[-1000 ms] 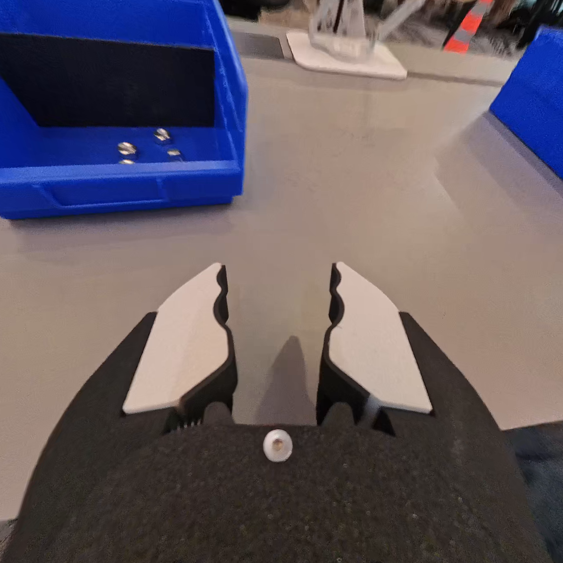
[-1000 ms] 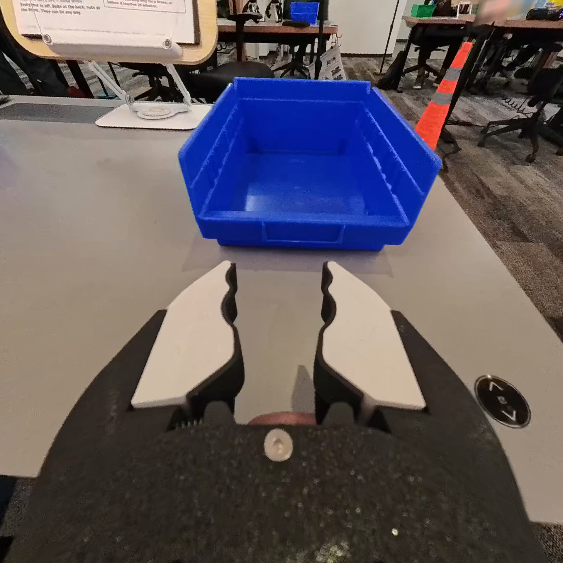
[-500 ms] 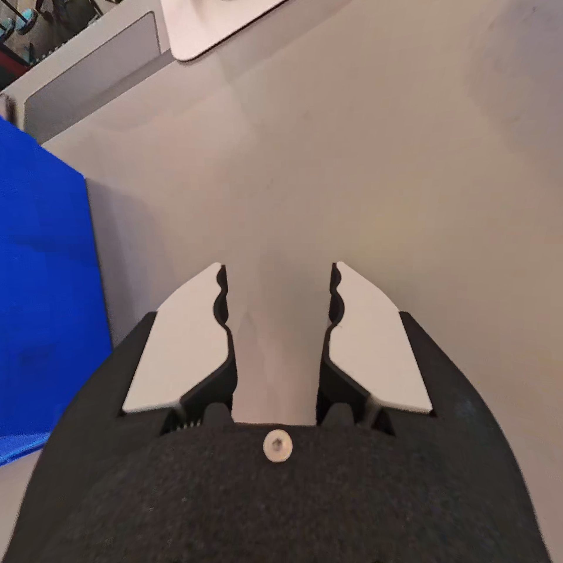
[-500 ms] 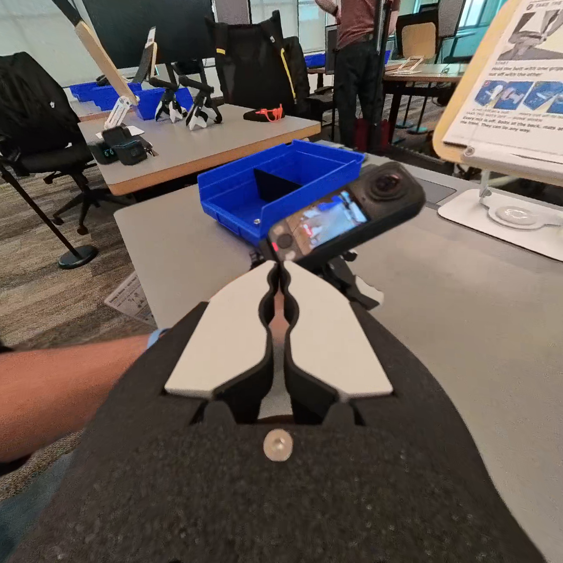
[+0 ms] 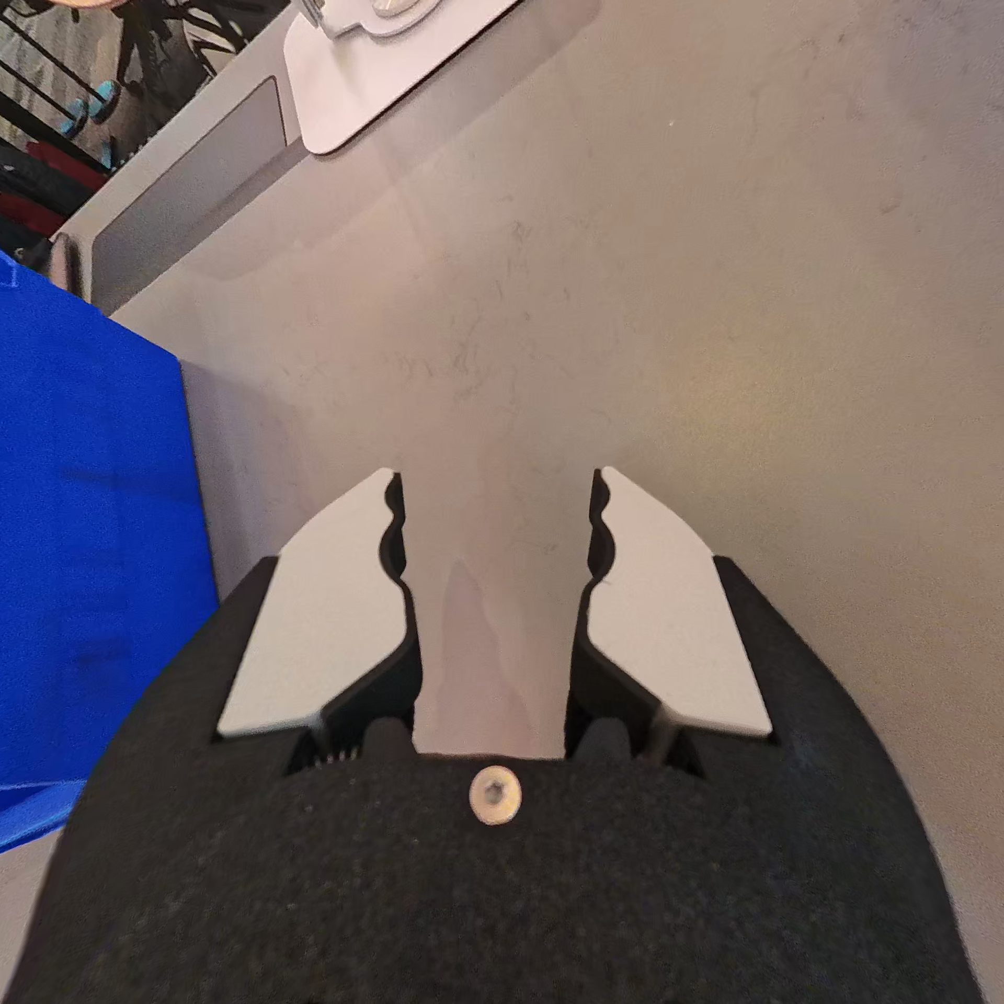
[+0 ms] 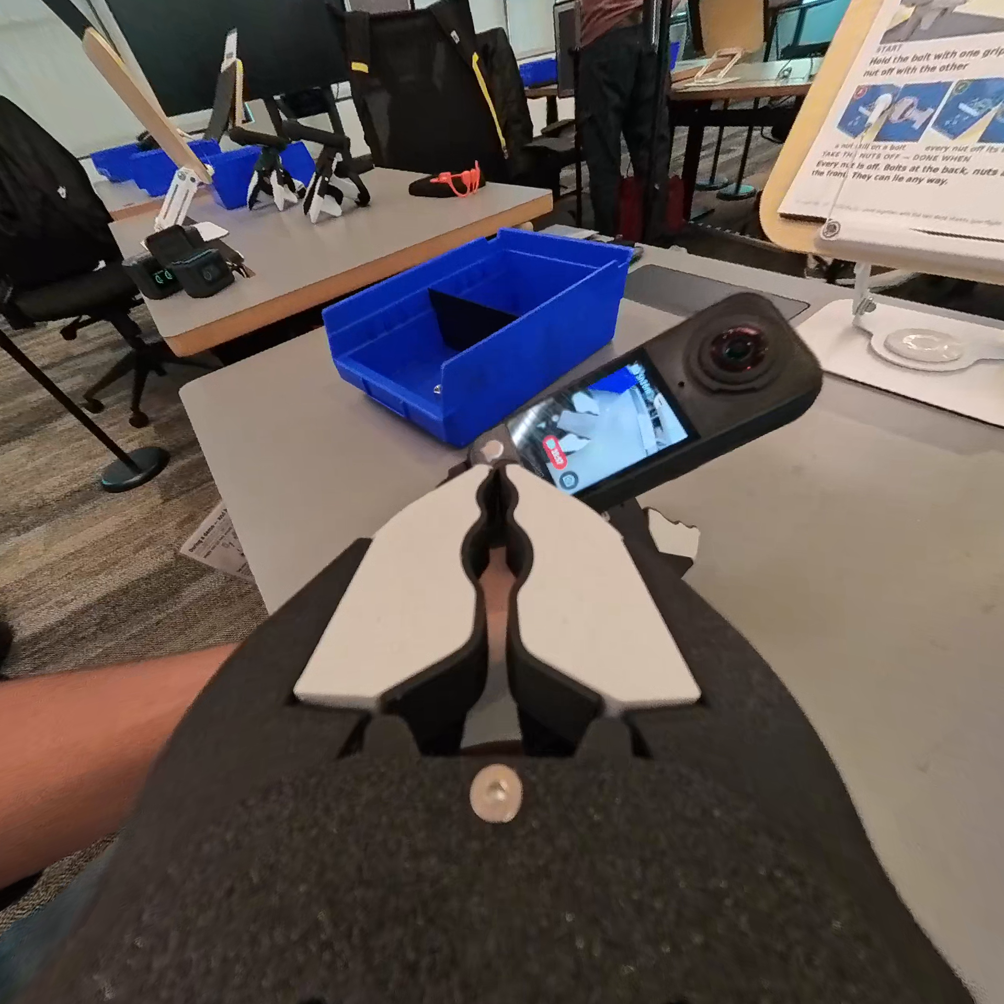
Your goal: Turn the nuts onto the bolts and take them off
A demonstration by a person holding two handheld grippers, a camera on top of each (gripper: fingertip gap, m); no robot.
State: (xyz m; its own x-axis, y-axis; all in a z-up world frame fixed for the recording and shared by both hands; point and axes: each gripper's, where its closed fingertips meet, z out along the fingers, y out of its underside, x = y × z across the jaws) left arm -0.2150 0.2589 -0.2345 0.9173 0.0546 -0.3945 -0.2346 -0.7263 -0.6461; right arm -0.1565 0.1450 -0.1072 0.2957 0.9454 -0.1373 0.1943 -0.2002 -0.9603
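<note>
My left gripper is open and empty, pointing down at the bare grey table. The blue bin's outer wall is just to its left. My right gripper is shut with nothing seen between its fingers. Its tips sit at the lower end of the black camera mounted on the left gripper. The blue bin with a black divider stands on the table behind that. No nuts or bolts show in either view.
A white stand base lies at the table's far edge. It carries an instruction board at the right. A person's forearm reaches in from the left. Another table with grippers and blue bins stands behind. My right fingertips sit around 20 centimeters from my left ones.
My right gripper swung left from the empty bin toward the left gripper's camera and closed. My left gripper turned off the bin of nuts onto bare table and stayed open.
</note>
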